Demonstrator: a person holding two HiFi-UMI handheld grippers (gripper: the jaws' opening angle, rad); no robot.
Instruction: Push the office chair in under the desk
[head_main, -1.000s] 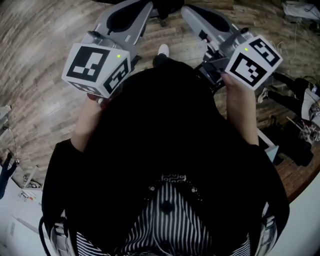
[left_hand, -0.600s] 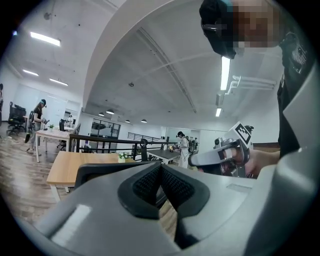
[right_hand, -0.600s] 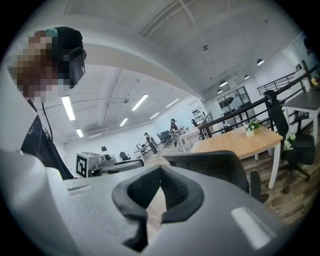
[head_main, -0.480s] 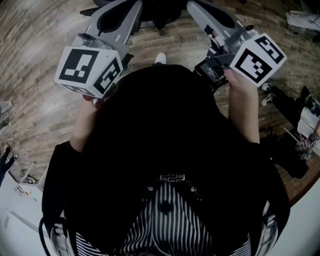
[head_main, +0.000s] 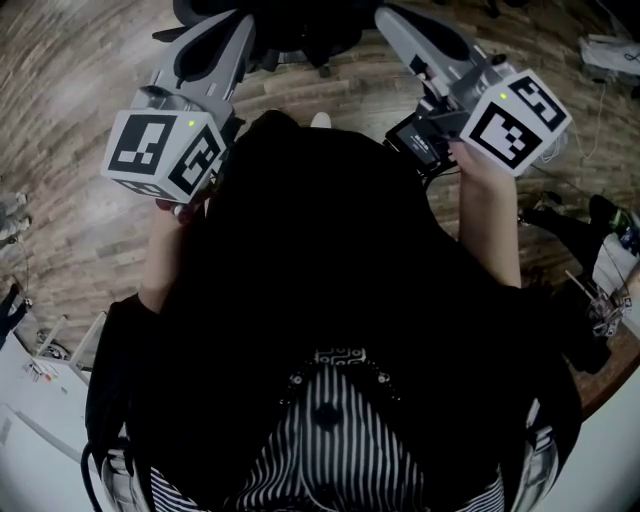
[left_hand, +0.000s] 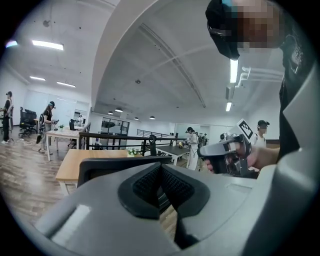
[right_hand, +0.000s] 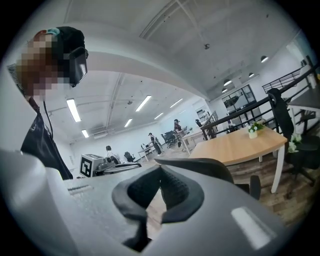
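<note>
Black office chair (left_hand: 95, 170) beyond closed L tongs (left_hand: 160, 175), R tongs (right_hand: 160, 176).

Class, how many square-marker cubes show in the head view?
2: the left cube at upper left, the right cube at upper right; none seems hidden.

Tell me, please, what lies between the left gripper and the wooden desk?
The office chair's backrest, just beyond the left gripper and before the wooden desk; the left gripper view shows it.
</note>
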